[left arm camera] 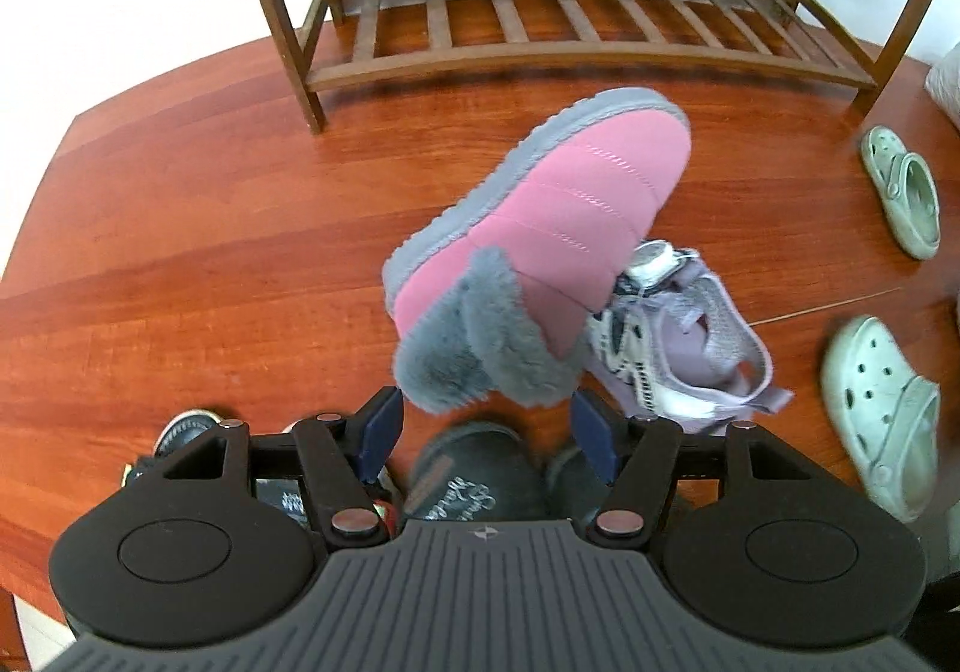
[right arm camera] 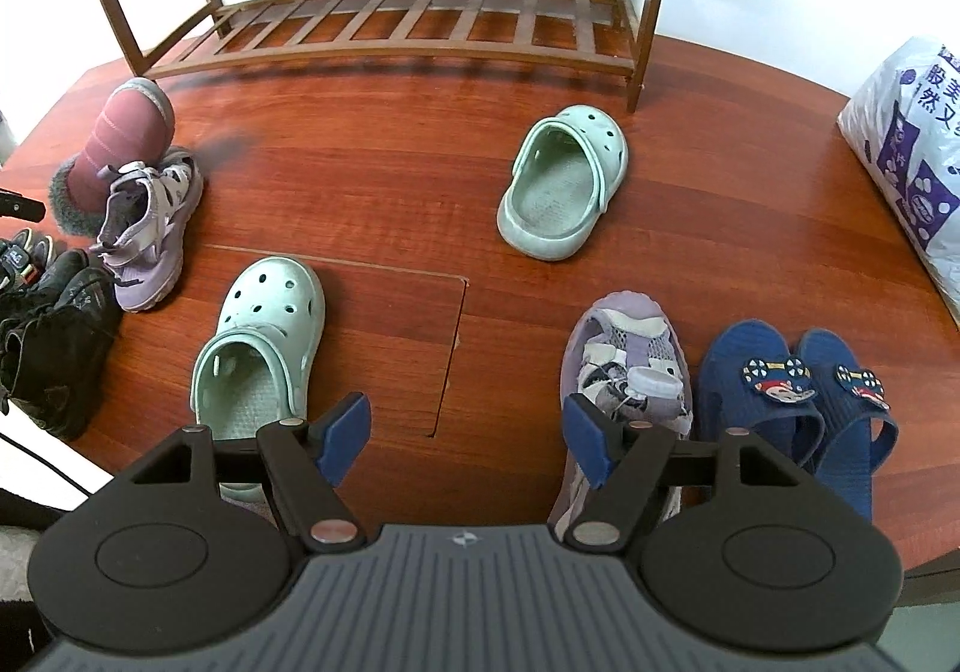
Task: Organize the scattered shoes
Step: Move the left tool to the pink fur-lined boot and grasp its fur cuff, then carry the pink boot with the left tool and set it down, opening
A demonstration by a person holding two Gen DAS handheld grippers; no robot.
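The pink boot (left arm camera: 558,228) has quilted stitch lines, grey fur trim and a grey sole. Just beside it lies a lilac sandal (left arm camera: 684,336); near it, pale mint clogs (right arm camera: 264,336) dotted with holes and navy ribbed slippers (right arm camera: 792,402) with red-and-blue cartoon patches.

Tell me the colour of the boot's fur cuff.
Grey, on the pink boot; its fur cuff shows best in the left wrist view.
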